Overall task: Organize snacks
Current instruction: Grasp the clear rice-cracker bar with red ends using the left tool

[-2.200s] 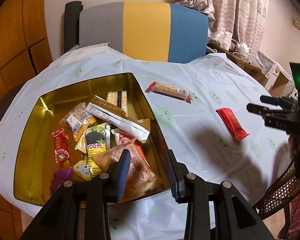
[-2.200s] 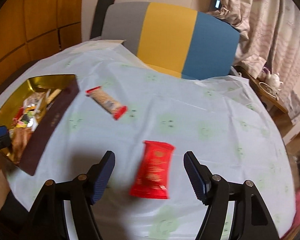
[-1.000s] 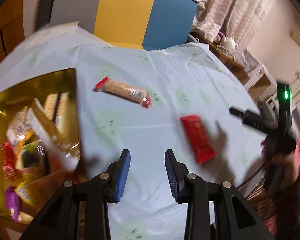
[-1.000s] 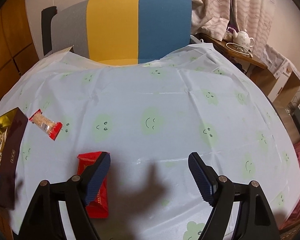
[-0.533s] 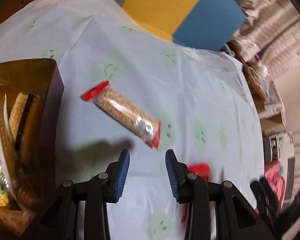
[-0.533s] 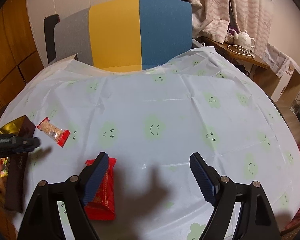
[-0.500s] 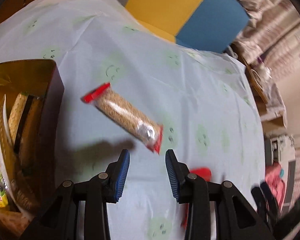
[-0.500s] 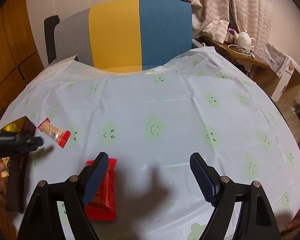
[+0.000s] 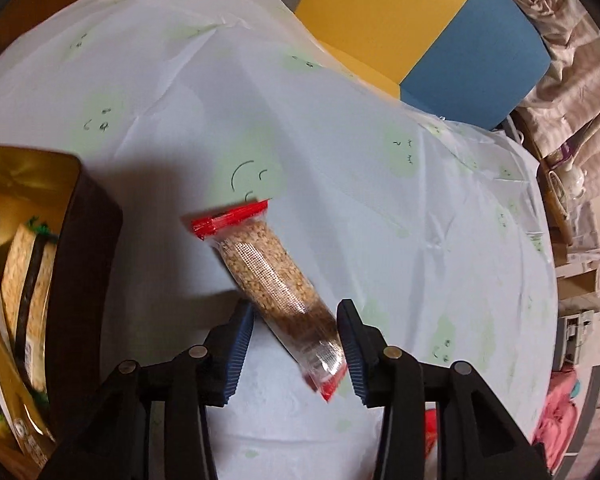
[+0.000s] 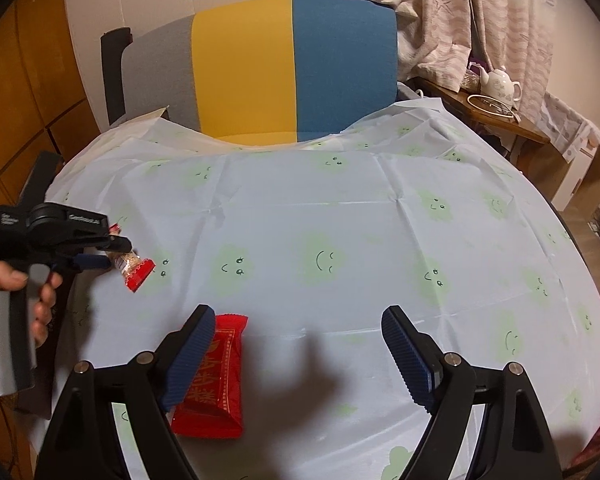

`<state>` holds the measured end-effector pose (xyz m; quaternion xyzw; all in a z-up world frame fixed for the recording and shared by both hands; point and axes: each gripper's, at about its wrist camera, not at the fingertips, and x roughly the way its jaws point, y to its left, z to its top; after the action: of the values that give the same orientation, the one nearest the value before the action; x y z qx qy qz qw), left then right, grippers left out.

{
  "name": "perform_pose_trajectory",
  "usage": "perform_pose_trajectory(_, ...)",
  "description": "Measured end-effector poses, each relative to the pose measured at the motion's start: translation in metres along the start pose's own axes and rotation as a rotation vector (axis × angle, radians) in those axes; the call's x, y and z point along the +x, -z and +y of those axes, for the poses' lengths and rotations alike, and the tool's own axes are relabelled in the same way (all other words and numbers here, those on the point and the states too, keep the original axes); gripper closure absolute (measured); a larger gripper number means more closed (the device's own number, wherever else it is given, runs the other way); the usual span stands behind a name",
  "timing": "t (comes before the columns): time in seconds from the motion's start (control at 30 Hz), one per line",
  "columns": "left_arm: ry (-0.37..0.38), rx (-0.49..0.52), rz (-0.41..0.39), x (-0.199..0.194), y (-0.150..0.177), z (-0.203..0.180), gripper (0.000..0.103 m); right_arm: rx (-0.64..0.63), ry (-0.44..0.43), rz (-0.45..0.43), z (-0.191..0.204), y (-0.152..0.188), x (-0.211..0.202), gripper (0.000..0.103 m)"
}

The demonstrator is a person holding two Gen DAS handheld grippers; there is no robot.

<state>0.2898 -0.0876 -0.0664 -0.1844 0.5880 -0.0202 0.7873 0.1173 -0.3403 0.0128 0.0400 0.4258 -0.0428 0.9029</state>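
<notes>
**Left gripper straddles the cereal bar; right gripper hangs wide over the red packet**

The left gripper (image 9: 296, 334) is low over the bench (image 9: 380, 200) with its jaws parted on either side of the cereal bar (image 9: 268, 280) — a clear wrapper with red sealed ends. The bar runs slantwise between the blue pads; its near end lies close against the right pad, while a gap shows at the left pad. Whether the pads touch the wrapper cannot be told. In the right wrist view the same bar (image 10: 131, 266) pokes out beyond the left gripper (image 10: 96, 254), its red end toward the middle of the cloth.

At the left edge of the left wrist view stands the gold tin (image 9: 16, 168), with other snacks inside it. The bar lies just beside its dark outer wall.

The right gripper (image 10: 296, 356) holds nothing — its jaws are spread wide. A red packet (image 10: 220, 384) lies flat on the smiley-print cloth, partly under the left finger (image 10: 188, 356). A striped chair (image 10: 260, 68) stands behind the bench, and a white teapot (image 10: 500, 84) sits on a side table.
</notes>
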Motion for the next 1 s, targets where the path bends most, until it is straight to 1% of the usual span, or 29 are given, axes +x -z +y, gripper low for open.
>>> perform_pose_trajectory(0.1,-0.027,0.037,-0.012,0.003,-0.002,-0.004,0.056,0.0,0.0,0.002,0.0,0.0,0.0,0.017)
perform_pose_trajectory(0.2,-0.064,0.109,-0.028,0.006,-0.002,-0.013,0.055,-0.002,0.002,0.006,0.0,0.0,0.002,0.017)
perform_pose_trajectory(0.27,-0.07,0.178,-0.042,0.006,0.001,-0.017,0.055,-0.005,0.005,0.009,0.001,0.0,0.002,0.017)
perform_pose_trajectory(0.33,-0.067,0.237,-0.053,0.004,0.004,-0.021,0.061,-0.005,0.009,0.008,0.0,0.0,0.003,0.017)
perform_pose_trajectory(0.4,-0.047,0.297,-0.044,0.001,0.014,-0.023,0.065,-0.001,0.014,0.01,0.0,0.001,0.003,0.017)
perform_pose_trajectory(0.53,0.004,0.444,-0.001,-0.01,0.051,-0.028,0.066,0.002,0.021,0.013,-0.002,0.0,0.004,0.017)
perform_pose_trajectory(0.57,0.027,0.512,0.014,-0.015,0.068,-0.031,0.067,0.001,0.024,0.014,-0.002,0.0,0.004,0.017)
perform_pose_trajectory(0.6,0.041,0.556,0.027,-0.019,0.08,-0.032,0.069,-0.001,0.026,0.015,-0.002,0.0,0.004,0.017)
perform_pose_trajectory(0.7,0.095,0.664,0.077,-0.033,0.121,-0.029,0.069,-0.007,0.035,0.022,-0.002,0.0,0.006,0.017)
perform_pose_trajectory(0.77,0.12,0.722,0.092,-0.043,0.146,-0.023,0.069,-0.014,0.04,0.029,-0.001,0.001,0.007,0.017)
perform_pose_trajectory(0.87,0.151,0.764,0.111,-0.051,0.171,-0.011,0.069,-0.022,0.048,0.034,0.0,0.002,0.008,0.017)
perform_pose_trajectory(0.93,0.136,0.785,0.093,-0.054,0.18,-0.006,0.069,-0.021,0.052,0.038,-0.001,0.002,0.009,0.017)
perform_pose_trajectory(1.0,0.111,0.78,0.098,-0.053,0.183,-0.003,0.064,-0.018,0.056,0.04,-0.002,0.002,0.01,0.017)
